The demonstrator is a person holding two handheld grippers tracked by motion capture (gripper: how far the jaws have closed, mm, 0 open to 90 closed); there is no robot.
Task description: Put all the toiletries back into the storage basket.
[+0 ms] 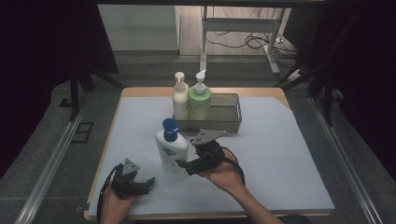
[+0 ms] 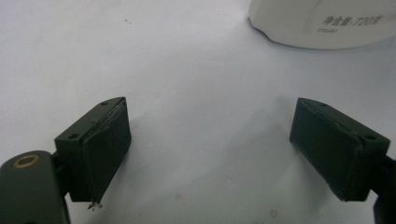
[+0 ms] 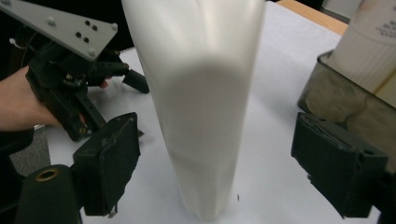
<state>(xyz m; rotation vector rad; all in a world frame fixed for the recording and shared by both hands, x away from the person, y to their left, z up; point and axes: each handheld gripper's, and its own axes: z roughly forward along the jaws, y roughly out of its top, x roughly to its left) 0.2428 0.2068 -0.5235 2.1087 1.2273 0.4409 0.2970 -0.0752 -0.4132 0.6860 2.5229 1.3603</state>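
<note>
A white bottle with a blue cap (image 1: 171, 148) stands upright on the pale mat (image 1: 261, 158), just in front of the tray. My right gripper (image 1: 181, 164) is open at its right side. In the right gripper view the bottle (image 3: 205, 93) rises between the two jaws of the right gripper (image 3: 219, 158), with a gap on each side. At the front left, my left gripper (image 1: 149, 182) rests low over the mat, open and holding nothing. In the left gripper view the left gripper (image 2: 210, 149) has bare mat between its jaws, and the bottle's base (image 2: 322, 23) lies ahead to the right.
A grey mesh tray (image 1: 224, 114) at the back holds a cream pump bottle (image 1: 180, 95) and a green pump bottle (image 1: 200, 99) at its left end. The tray's wall (image 3: 345, 102) lies close to the right gripper's outer jaw. The table's wooden edge (image 1: 100, 163) runs along the left.
</note>
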